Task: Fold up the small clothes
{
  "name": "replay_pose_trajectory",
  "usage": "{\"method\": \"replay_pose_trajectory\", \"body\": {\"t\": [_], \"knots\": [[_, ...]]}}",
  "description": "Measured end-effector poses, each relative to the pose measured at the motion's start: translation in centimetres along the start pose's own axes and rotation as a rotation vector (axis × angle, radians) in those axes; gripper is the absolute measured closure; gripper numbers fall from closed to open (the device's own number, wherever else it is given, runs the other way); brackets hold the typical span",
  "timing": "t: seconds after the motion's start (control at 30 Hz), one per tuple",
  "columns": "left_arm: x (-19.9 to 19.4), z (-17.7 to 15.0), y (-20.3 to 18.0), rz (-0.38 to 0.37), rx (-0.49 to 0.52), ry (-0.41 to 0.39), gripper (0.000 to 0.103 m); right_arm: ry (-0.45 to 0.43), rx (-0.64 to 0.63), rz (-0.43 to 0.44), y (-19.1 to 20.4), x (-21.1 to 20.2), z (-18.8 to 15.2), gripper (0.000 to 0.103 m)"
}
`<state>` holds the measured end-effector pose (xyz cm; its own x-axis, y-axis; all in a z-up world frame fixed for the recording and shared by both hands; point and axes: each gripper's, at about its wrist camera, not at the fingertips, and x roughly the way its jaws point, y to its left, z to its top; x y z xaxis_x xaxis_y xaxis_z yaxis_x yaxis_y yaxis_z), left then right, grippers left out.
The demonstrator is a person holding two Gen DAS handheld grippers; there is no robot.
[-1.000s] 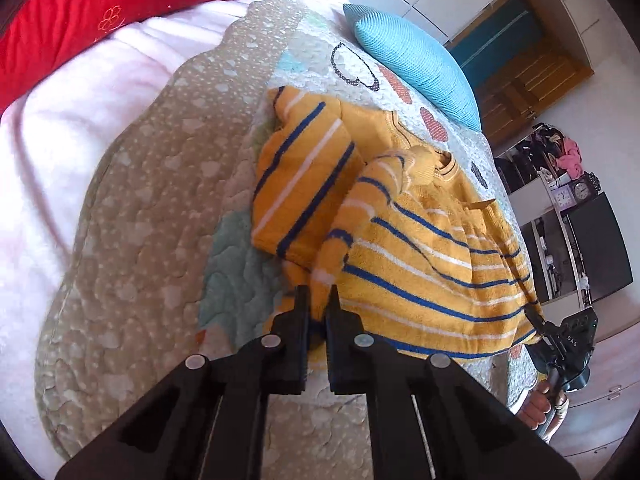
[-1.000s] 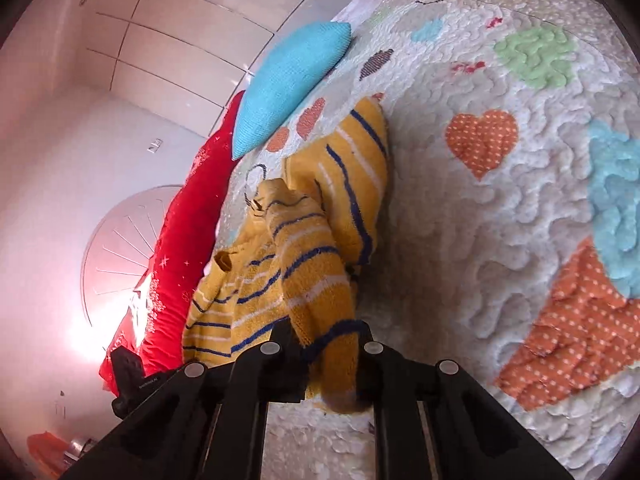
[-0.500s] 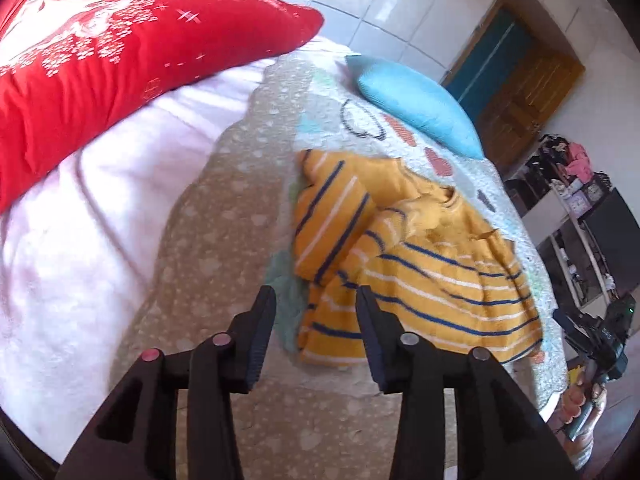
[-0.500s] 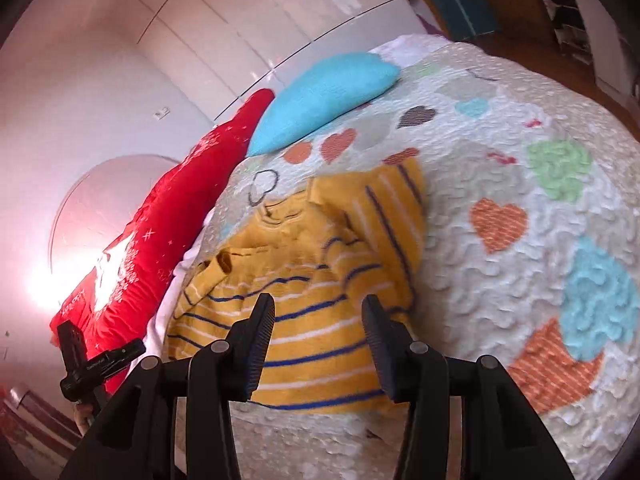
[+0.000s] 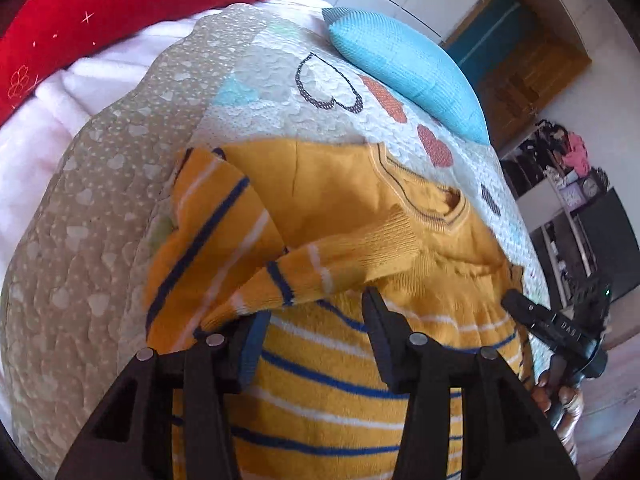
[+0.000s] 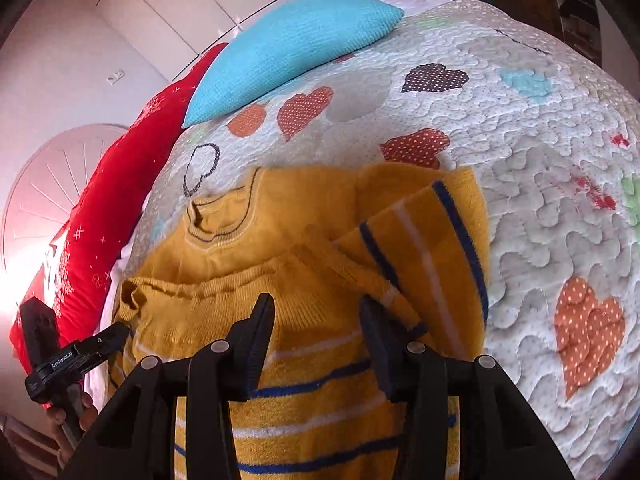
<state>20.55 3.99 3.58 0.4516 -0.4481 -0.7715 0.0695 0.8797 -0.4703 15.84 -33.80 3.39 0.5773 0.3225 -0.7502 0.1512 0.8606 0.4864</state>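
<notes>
A small yellow sweater with blue and white stripes lies on the quilted bedspread. Its sleeves are folded in over the body; one striped sleeve lies just ahead of my left gripper, which is open and empty above the striped lower part. In the right wrist view the sweater fills the middle, with the other folded sleeve to the right. My right gripper is open and empty over the sweater's body. Each gripper shows in the other's view, the right one and the left one.
A turquoise cushion and a red pillow lie at the head of the bed. The heart-patterned quilt spreads to the right of the sweater. A wooden door and shelves stand beyond the bed.
Both grippers let go of the sleeves they held a second ago, opened, pulled back, and have now moved in close over the sweater's lower body.
</notes>
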Motion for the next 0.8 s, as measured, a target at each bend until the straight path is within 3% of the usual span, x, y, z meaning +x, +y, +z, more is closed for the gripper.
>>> {"method": "replay_pose_trajectory", "body": {"t": [0.2,0.4,0.57,0.67,0.8], "knots": [[0.4,2.2,1.9,-0.039,-0.101,0.022,0.057,-0.021,0.041,0.013,-1.0,0.7,0.8,0.054],[-1.0,2.1,4.8,-0.155,-0.284,0.025,0.057,-0.014,-0.003,-0.017,0.0,-0.3,0.7,0.054],[-4.8,2.0,5.9,0.006,-0.269,-0.042,0.047,-0.056,-0.032,-0.068,0.4,-3.3,0.4,0.043],[-7.5,1.0,6.4,0.04,-0.249,-0.065,0.046,-0.086,-0.048,-0.073,0.5,-5.7,-0.2,0.041],[-11.0,-1.7,6.0,0.131,-0.178,-0.115,0.036,-0.104,-0.09,-0.079,1.6,-8.1,-1.5,0.04]]}}
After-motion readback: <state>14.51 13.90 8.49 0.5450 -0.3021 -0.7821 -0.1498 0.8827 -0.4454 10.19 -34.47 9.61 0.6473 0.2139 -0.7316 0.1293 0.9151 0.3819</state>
